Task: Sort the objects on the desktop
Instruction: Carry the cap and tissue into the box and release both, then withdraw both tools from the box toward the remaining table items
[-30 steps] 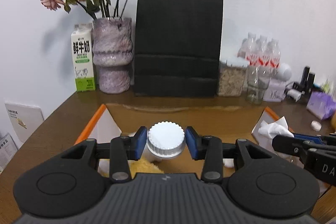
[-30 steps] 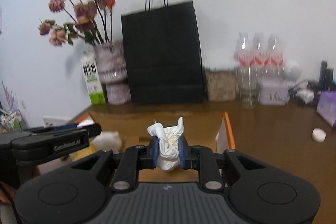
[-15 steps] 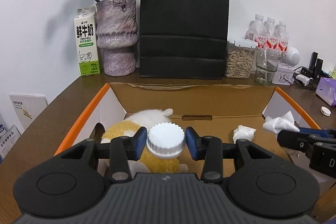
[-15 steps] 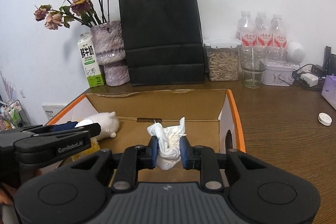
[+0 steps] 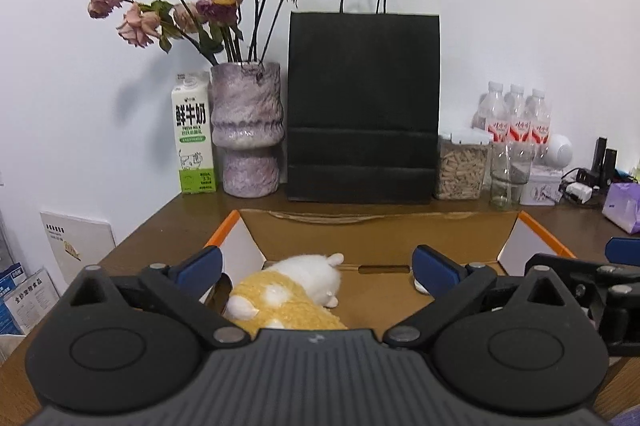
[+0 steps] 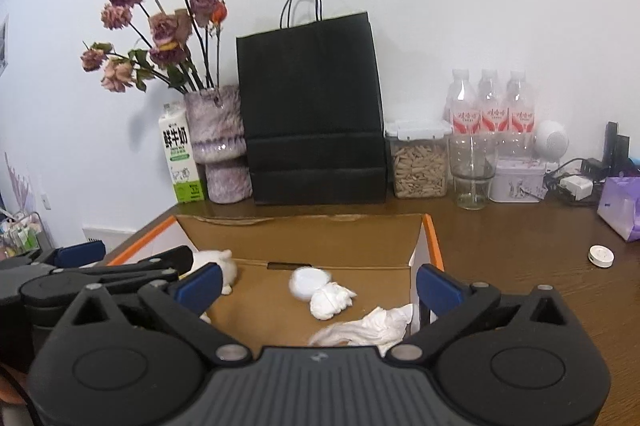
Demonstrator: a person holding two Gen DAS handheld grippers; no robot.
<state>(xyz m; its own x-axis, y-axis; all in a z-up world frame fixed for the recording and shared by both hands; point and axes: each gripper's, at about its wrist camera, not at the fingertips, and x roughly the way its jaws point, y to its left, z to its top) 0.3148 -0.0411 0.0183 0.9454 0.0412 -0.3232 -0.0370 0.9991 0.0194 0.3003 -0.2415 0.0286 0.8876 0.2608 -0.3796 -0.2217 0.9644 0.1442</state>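
The left hand-held gripper (image 5: 316, 268) is hanging over the open cardboard box (image 5: 376, 226) on the tabletop (image 6: 520, 250), its jaws having just been opening and now spread wide with nothing between them. Below it a plush toy (image 5: 292, 290) is lying on the box floor. The right hand-held gripper (image 6: 318, 284) is likewise standing released above the box's right half, its jaws having just been opening, nothing gripped. Inside the box, a white jar (image 6: 309, 282) is lying blurred beside a tissue ball (image 6: 330, 302), touching it as far as can be told, and a loose tissue (image 6: 368, 330) is lying near the right wall. A small white cap (image 6: 601, 255) is sitting on the tabletop, well apart from the box. A black bag (image 6: 314, 114) is standing behind.
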